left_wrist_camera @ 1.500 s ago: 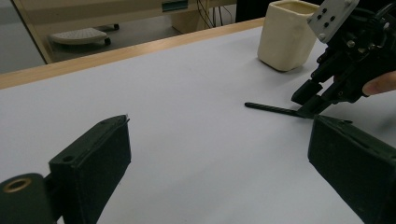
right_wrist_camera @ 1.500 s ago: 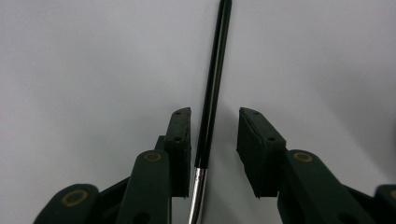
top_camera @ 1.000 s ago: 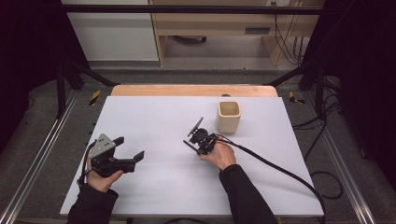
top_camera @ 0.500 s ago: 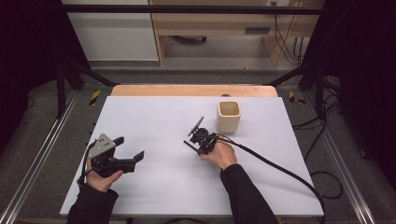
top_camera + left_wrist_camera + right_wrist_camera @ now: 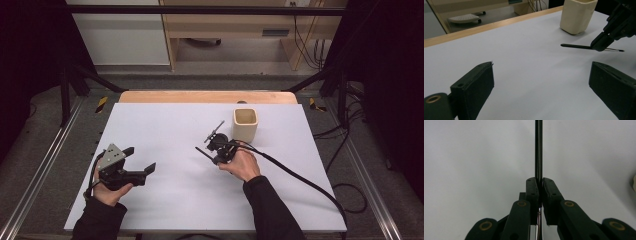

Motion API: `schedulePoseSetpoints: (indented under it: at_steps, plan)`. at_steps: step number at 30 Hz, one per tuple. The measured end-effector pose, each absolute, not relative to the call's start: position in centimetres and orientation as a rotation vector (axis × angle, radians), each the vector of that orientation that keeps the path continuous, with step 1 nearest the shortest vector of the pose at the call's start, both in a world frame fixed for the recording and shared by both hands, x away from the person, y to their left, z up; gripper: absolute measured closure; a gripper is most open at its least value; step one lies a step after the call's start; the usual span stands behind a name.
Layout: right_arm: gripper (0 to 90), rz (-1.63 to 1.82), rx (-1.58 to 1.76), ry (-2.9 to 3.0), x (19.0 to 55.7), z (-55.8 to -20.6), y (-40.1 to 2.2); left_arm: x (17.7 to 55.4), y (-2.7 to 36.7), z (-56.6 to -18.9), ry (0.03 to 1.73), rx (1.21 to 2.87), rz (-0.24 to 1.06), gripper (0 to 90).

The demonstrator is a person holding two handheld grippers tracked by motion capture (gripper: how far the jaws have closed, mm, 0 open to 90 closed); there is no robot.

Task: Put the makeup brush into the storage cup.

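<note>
My right gripper [image 5: 539,180] is shut on a thin black stick [image 5: 538,150] that runs straight out ahead of its jaws. In the left gripper view the same stick [image 5: 576,46] hangs level just above the white sheet, with a silvery tip at its right end, pinched by the right gripper [image 5: 599,45]. From above, the right gripper [image 5: 209,142] and stick [image 5: 218,127] sit mid-table, just left of a cream cup [image 5: 245,125]. My left gripper [image 5: 140,159] rests at the front left, jaws wide open and empty [image 5: 540,67].
The cream cup [image 5: 577,15] stands upright behind the stick. A white sheet [image 5: 165,125] covers the table, with a wooden edge [image 5: 200,96] at the back. A black cable [image 5: 300,172] trails from the right gripper to the front right.
The right gripper has risen slightly with the stick still pinched in it. The left gripper has stayed where it was.
</note>
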State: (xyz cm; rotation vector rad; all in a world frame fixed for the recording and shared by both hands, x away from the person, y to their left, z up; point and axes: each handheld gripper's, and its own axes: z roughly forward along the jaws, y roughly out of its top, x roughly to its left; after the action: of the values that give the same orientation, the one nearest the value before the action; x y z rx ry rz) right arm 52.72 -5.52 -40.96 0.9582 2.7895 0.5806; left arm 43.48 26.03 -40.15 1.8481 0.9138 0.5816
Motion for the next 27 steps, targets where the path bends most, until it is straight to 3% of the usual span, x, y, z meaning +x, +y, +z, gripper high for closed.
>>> schedulePoseSetpoints:
  at_steps: [27]
  plan:
    - [84.1,0.687,0.71,2.935,48.5,-39.1,-8.2,42.2,20.6,-39.7,0.679,2.046,0.516,5.1]
